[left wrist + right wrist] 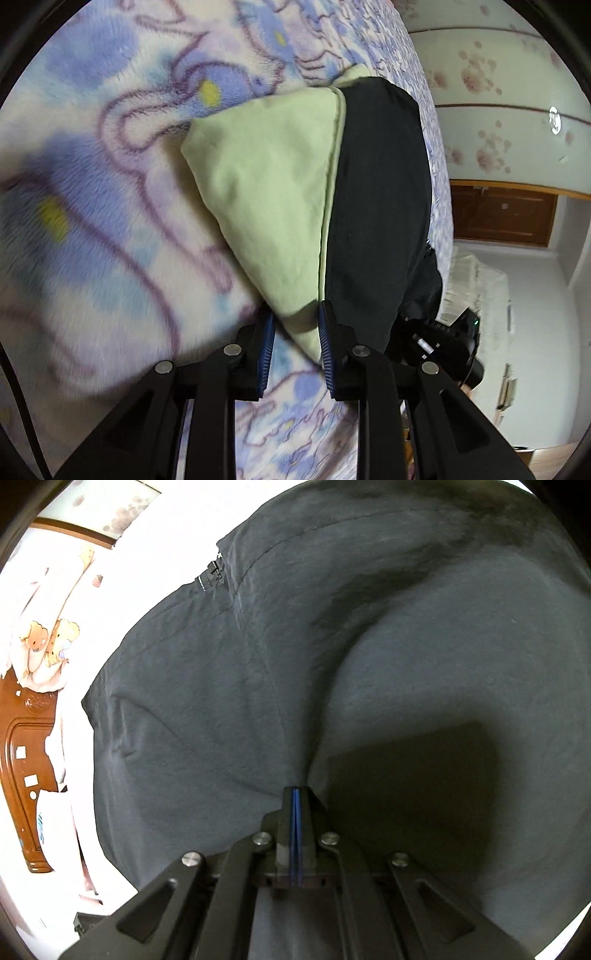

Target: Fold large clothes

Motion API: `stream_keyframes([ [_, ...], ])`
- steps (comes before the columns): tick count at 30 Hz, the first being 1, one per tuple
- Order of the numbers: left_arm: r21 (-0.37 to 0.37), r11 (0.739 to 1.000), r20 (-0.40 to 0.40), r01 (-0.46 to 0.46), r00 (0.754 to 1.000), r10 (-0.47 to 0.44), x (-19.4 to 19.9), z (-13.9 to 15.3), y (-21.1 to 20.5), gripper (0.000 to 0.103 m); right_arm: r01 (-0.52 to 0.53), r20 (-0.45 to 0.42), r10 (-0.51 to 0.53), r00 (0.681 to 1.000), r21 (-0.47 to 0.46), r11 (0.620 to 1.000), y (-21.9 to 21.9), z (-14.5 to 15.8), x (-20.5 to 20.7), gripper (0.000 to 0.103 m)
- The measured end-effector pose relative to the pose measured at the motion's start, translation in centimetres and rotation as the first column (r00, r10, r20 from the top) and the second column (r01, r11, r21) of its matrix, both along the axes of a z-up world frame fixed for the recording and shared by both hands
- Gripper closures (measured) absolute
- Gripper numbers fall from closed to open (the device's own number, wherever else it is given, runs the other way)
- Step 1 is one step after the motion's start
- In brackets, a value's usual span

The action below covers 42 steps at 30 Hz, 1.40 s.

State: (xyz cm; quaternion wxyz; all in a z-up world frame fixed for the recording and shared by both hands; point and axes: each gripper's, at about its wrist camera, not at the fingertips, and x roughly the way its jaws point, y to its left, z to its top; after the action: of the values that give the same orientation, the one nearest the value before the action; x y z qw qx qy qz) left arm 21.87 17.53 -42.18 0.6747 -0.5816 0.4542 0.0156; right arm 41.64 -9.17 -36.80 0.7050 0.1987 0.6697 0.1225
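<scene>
Bed blanket (92,184): fleece, lilac and blue floral print with yellow spots. Fills most of the left wrist view; overexposed to plain white in the right wrist view.

Garment (258,683): large, dark outer fabric, pale green lining (266,192). Lies on the blanket. The right wrist view shows only the dark side, filling nearly the whole picture, with a stitched seam and a small zip end (214,570) near the upper left edge. The green lining shows in the left wrist view alone, as a folded wedge beside the dark panel, narrowing toward the camera.

Left claw (295,328): jaws partly open. The narrow end of the garment, green lining with the dark edge, sits between the blue pads (327,347). The right pad lies along the fabric edge; the left pad appears to stand just clear, so no firm grip shows.

Right claw (296,794): jaws fully closed, blue pads pressed together. Dark fabric gathers in a pucker at the tips, pinched there. Its shadow falls on the cloth to the right.

Background, left wrist view only: floral wallpaper (498,110), wooden door (502,214). Right wrist view only: carved wooden headboard (26,757), cartoon-print bedding (48,638).
</scene>
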Motion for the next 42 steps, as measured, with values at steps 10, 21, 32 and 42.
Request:
stream_keyframes([
  [10, -0.069, 0.996, 0.146, 0.050, 0.989, -0.040, 3.4, -1.3, 1.2, 0.073, 0.072, 0.024, -0.073, 0.997, 0.058, 0.996, -2.9, -0.1, -1.3, 0.103],
  [21, -0.082, 0.995, 0.207, 0.057, 0.977, -0.039, 6.6, -2.6, 2.9, 0.068, 0.083, 0.041, -0.085, 0.996, 0.034, 0.996, -1.7, 0.0, -1.2, 0.103],
  [32, 0.033, 0.998, 0.213, -0.056, 0.976, 0.047, 8.7, -1.1, 2.9, 0.079, 0.084, 0.040, -0.086, 0.996, 0.030, 0.996, -1.2, -0.1, -1.2, 0.103],
  [42, 0.062, 0.997, 0.298, -0.055, 0.954, 0.034, 10.4, 2.9, 1.8, 0.095, 0.083, 0.058, -0.085, 0.995, 0.032, 0.996, -1.4, -0.2, -1.5, 0.103],
])
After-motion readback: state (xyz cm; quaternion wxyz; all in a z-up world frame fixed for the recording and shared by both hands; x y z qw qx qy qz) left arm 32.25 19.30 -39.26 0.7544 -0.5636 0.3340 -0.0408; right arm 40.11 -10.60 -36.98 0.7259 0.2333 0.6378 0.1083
